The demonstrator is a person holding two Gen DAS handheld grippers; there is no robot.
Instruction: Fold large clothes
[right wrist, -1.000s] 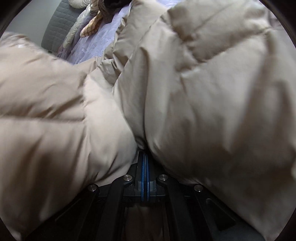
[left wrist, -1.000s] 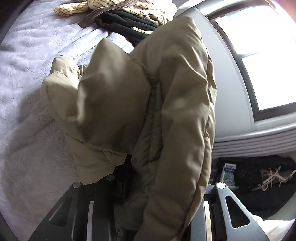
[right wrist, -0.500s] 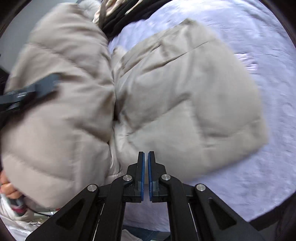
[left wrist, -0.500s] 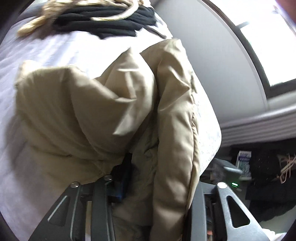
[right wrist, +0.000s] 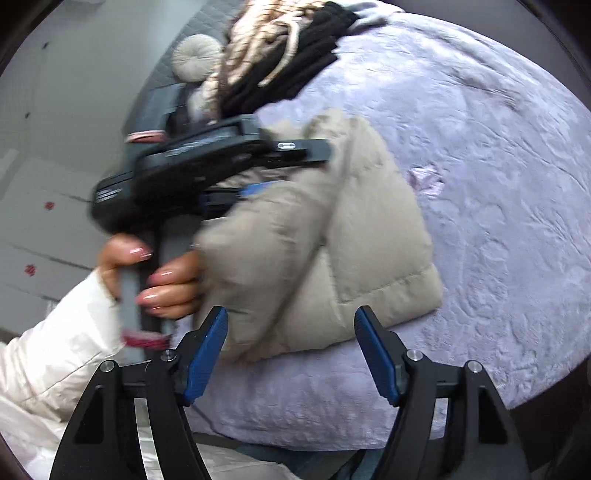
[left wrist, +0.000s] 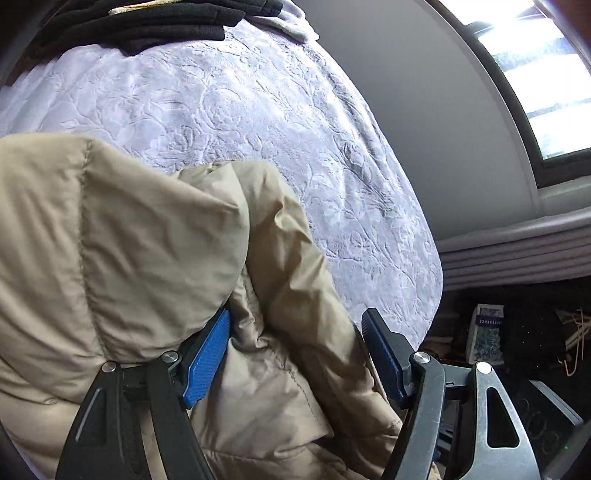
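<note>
A beige padded jacket [right wrist: 343, 240] lies folded in a thick bundle on the lavender bedspread [right wrist: 498, 184]. In the left wrist view the jacket [left wrist: 129, 258] fills the lower left. My left gripper [left wrist: 295, 347] is open, its blue pads wide apart with a fold of the jacket lying loosely between them. In the right wrist view the left gripper [right wrist: 273, 173] sits at the jacket's left side. My right gripper [right wrist: 291, 343] is open and empty, just in front of the jacket's near edge.
A pile of black and cream clothes [right wrist: 280, 62] lies at the far end of the bed, also in the left wrist view [left wrist: 147, 22]. A window [left wrist: 535, 74] and grey wall are to the right. Boxes and dark clutter [left wrist: 517, 332] sit on the floor beside the bed.
Both grippers have opened and let go of the jacket. The jacket has dropped onto the bed as a folded bundle. The right gripper has drawn back from it.
</note>
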